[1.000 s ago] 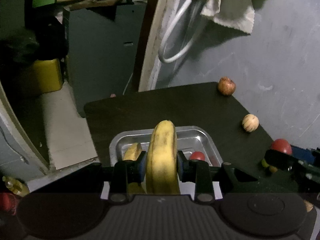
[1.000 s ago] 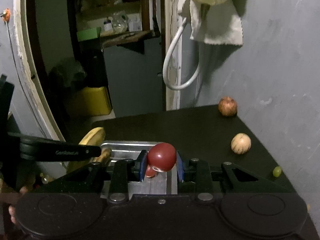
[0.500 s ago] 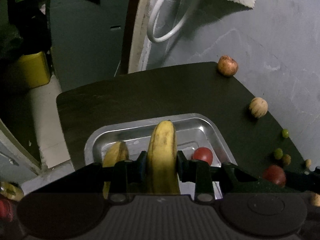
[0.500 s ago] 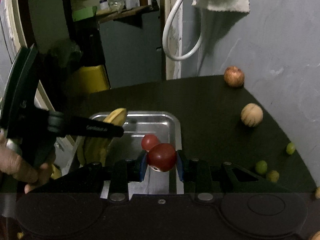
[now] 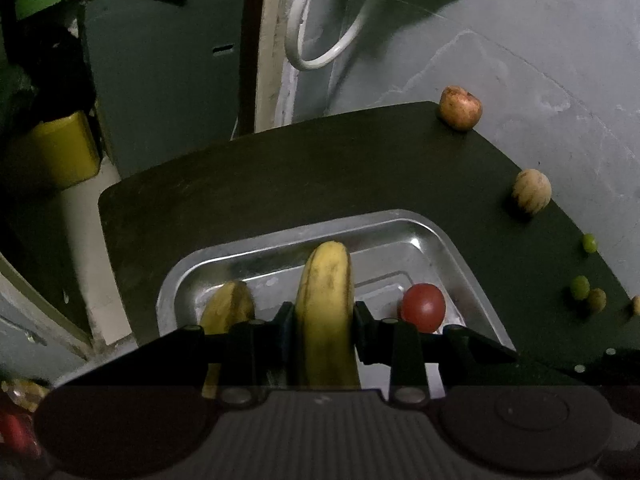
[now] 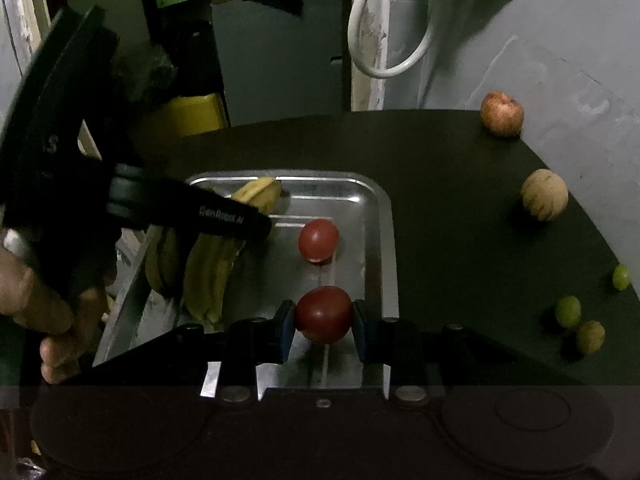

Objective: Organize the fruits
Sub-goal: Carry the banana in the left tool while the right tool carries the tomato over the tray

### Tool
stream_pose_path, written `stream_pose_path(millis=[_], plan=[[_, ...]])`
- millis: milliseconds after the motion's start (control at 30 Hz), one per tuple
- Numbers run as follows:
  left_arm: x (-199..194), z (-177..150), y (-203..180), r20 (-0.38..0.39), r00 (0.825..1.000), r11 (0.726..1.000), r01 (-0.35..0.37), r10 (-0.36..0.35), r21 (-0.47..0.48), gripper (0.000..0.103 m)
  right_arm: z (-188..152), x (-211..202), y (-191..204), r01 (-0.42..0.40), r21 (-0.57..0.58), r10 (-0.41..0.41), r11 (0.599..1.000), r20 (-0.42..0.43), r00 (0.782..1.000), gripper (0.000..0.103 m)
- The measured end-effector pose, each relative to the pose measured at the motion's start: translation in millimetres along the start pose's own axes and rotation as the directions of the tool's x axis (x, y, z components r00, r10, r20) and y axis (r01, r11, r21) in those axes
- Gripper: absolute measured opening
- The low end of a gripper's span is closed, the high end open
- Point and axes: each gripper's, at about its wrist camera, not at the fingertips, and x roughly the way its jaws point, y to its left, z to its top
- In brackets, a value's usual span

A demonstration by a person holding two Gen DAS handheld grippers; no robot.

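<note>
1. The dark surface (image 5: 360, 168) carries everything, and most of the fruit lies loose along its wall-side edge, outside the tray.
2. The metal tray (image 6: 376, 216) sits near the middle and holds a banana (image 5: 228, 304) along its left side and one red fruit (image 6: 319, 239) on its floor.
3. The left gripper (image 5: 325, 316) pinches a second banana (image 5: 326, 280) lengthwise between its jaws, low over the tray beside the banana lying there.
4. The right gripper (image 6: 323, 316) has its jaws pressed on a second red fruit (image 6: 323, 314), held over the tray's near end, just short of the red fruit on the tray floor.
5. A reddish round fruit (image 6: 502, 113) and a pale striped one (image 6: 545, 194) rest by the wall, well apart from the tray.
6. Two green grapes (image 6: 568, 311) and a small brownish fruit (image 6: 591, 335) sit near the right edge.

Risks, as I judge them:
- Both grippers crowd one tray, so the left one's body could knock the right one's load on release.
- The round red fruit, if let go from a height, may roll into its twin or bounce over the low rim.
- The held banana could come down on the other one and tip off it.
- The grapes lie close to the edge; a careless sweep could send them off.
</note>
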Motion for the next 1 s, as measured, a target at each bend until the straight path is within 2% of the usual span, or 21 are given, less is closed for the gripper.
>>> stream_pose_path(millis=[1000], plan=[[1,4,0,-0.005,1.0,1.0,-0.017,0.017,-0.005,0.035,-6,21,2,-0.018,-0.02,0.017,1.0,-0.037,0.999,0.034]])
